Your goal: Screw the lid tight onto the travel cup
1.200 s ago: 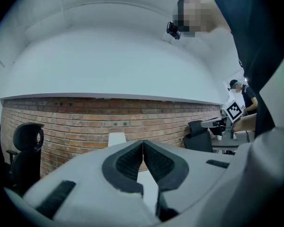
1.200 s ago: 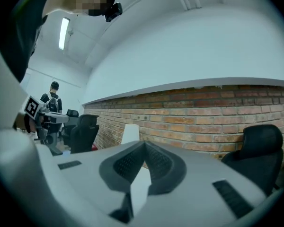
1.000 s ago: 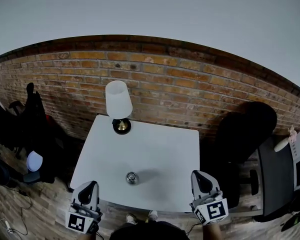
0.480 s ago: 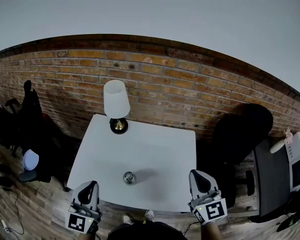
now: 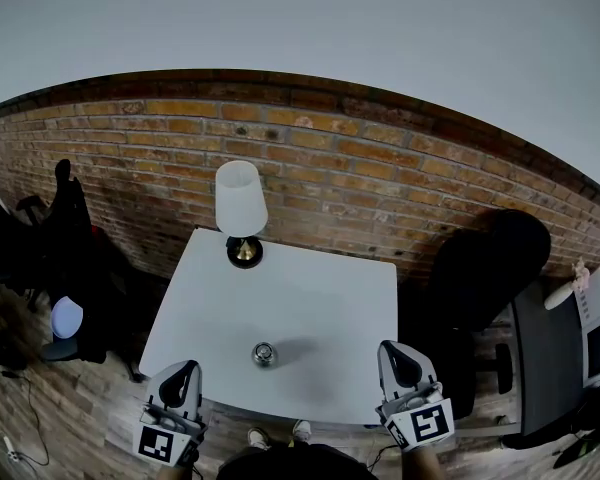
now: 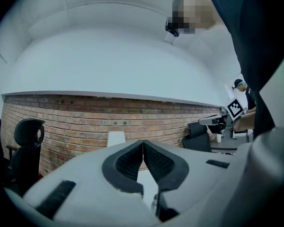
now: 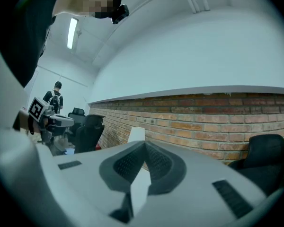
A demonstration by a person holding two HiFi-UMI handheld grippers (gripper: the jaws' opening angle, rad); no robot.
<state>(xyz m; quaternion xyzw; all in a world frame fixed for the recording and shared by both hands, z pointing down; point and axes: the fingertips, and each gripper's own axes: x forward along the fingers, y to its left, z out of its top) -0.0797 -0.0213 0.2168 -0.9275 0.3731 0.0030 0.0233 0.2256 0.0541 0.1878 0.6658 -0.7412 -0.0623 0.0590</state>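
A small metal travel cup [image 5: 265,355] stands upright on the white table [image 5: 320,298], near the front edge, with its lid on top. My left gripper [image 5: 179,378] hovers at the table's front left corner, shut and empty. At the front right corner my right gripper [image 5: 399,364] is shut too, with nothing in it. Both are well apart from the cup. In the left gripper view the jaw tips [image 6: 143,143] meet, and a sliver of the cup [image 6: 155,202] shows below them. The right gripper view shows its tips [image 7: 145,144] pressed together.
A table lamp [image 5: 240,208] with a white shade stands at the table's back left, before a brick wall [image 5: 380,183]. A black office chair [image 5: 490,258] is to the right of the table, dark chairs [image 5: 65,228] to the left. A desk [image 5: 570,348] lies far right.
Only the head camera has shifted slightly; the scene slid a little left, then back right. Both grippers stay shut at the table's front corners.
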